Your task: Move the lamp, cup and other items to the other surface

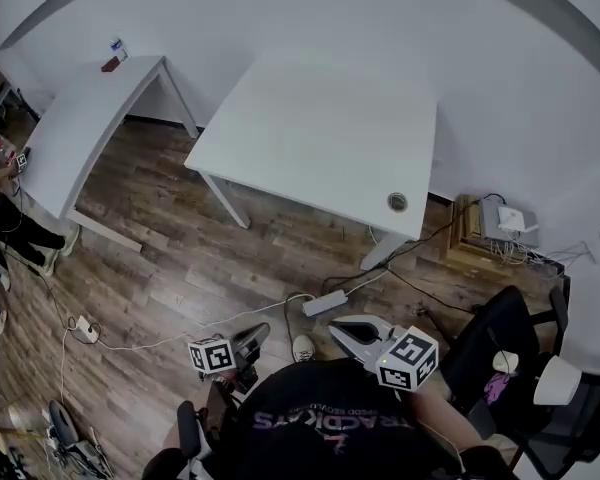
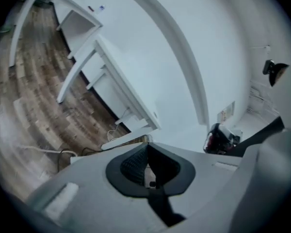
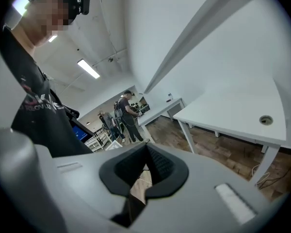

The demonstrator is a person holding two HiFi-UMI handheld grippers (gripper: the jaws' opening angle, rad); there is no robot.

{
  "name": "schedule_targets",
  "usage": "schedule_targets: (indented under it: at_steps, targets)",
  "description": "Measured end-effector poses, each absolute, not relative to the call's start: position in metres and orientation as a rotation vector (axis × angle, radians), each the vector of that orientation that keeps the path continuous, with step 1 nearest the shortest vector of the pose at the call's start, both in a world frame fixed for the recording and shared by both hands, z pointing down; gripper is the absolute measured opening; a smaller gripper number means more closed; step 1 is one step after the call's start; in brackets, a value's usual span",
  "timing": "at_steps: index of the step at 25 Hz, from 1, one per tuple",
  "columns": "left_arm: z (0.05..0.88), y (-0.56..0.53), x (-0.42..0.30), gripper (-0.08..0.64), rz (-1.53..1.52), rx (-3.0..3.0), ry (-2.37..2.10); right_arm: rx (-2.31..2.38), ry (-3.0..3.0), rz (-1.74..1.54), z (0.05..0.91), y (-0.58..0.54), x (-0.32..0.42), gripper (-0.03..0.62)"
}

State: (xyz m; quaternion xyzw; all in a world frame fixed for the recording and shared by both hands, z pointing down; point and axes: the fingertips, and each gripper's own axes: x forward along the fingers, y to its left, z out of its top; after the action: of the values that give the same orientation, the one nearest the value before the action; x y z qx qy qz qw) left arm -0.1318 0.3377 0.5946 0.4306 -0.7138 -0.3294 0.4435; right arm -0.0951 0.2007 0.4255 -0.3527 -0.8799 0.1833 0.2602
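Note:
A large bare white table [image 1: 320, 133] stands in the middle of the head view. Low at the right edge, a white lamp shade [image 1: 557, 380] and a white cup [image 1: 503, 361] rest on a black chair [image 1: 500, 333], beside something pink. My left gripper [image 1: 255, 330] and right gripper [image 1: 338, 330] hang over the wooden floor just in front of my body, well short of the table and left of the chair. In the left gripper view the left gripper [image 2: 146, 149] has its jaws together with nothing in them. The right gripper [image 3: 146, 152] looks the same, shut and empty.
A second white table [image 1: 80, 128] at the left carries small items [image 1: 114, 58]. A power strip [image 1: 325, 303] and cables lie on the floor by the table legs. A wooden crate [image 1: 475, 233] sits against the right wall. People [image 3: 127, 113] stand far off.

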Motion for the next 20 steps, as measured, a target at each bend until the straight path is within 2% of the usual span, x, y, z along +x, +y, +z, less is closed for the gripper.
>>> schedule_targets:
  at_steps: [5,10,17,20]
  targets:
    - [0.492,0.254,-0.126,-0.002,-0.59,1.628,-1.615,-0.93,-2.388,0.599,0.422,0.188,-0.102,0.005]
    - [0.456,0.2,-0.102,0.0,-0.248,1.924,-1.432,-0.943,-2.389,0.613,0.423,0.189,-0.105,0.005]
    - [0.448,0.185,-0.111,-0.001,-0.397,1.787,-1.647,-0.926,-2.403,0.655,0.422,0.182,-0.099,0.005]
    - [0.456,0.19,-0.098,-0.001,-0.355,1.771,-1.635,-0.928,-2.405,0.672,0.42,0.181,-0.098,0.005]
